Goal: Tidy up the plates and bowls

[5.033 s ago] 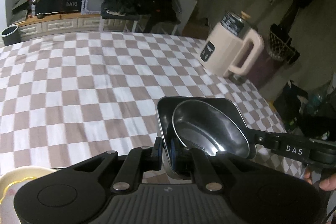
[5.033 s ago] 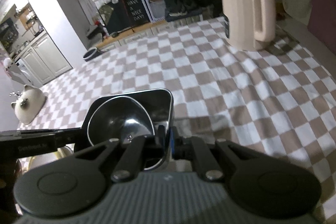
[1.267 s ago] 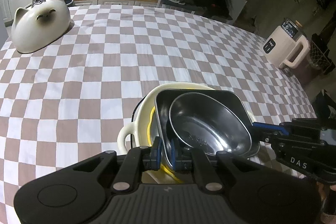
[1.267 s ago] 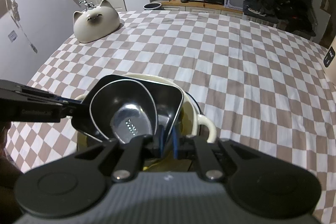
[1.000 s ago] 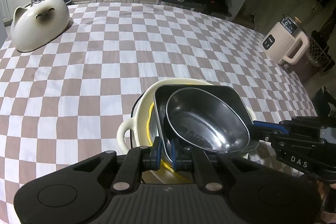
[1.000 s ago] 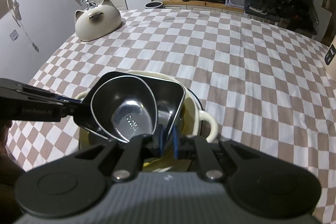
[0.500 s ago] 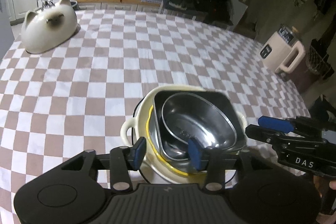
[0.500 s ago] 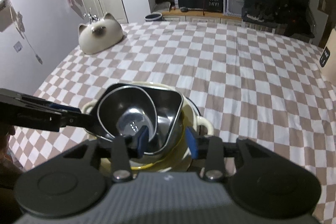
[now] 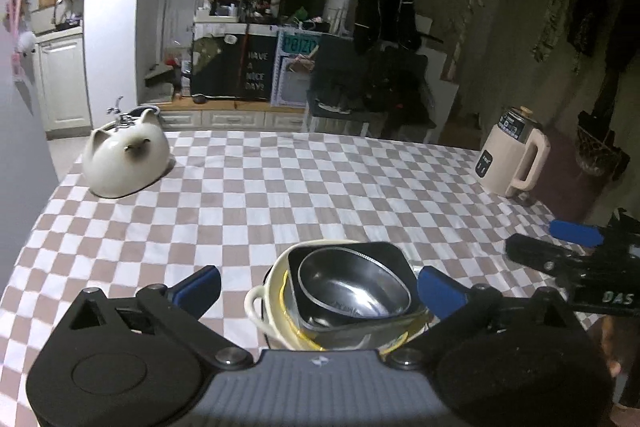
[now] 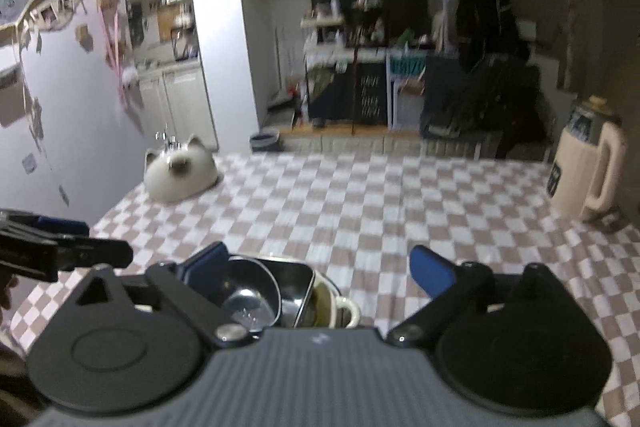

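Observation:
A round steel bowl sits inside a dark square metal dish. Both rest in a cream two-handled pot with a yellow rim inside it, on the checked tablecloth. My left gripper hangs above and behind the stack, its jaws opening wide, nothing pressed between the blue pads. The right wrist view shows the same steel bowl, square dish and pot low down. My right gripper hangs over them, jaws also opening and touching nothing. Each gripper shows at the edge of the other's view.
A white cat-shaped ceramic piece stands at the table's far left corner. A cream jug kettle stands at the far right edge. Behind the table are cabinets, a chalkboard sign and dark clutter. A hand shows at the lower right.
Both grippers went from shut on the square dish's rim to wide open, letting it go. They pulled back and up, and the stack stays in the cream pot.

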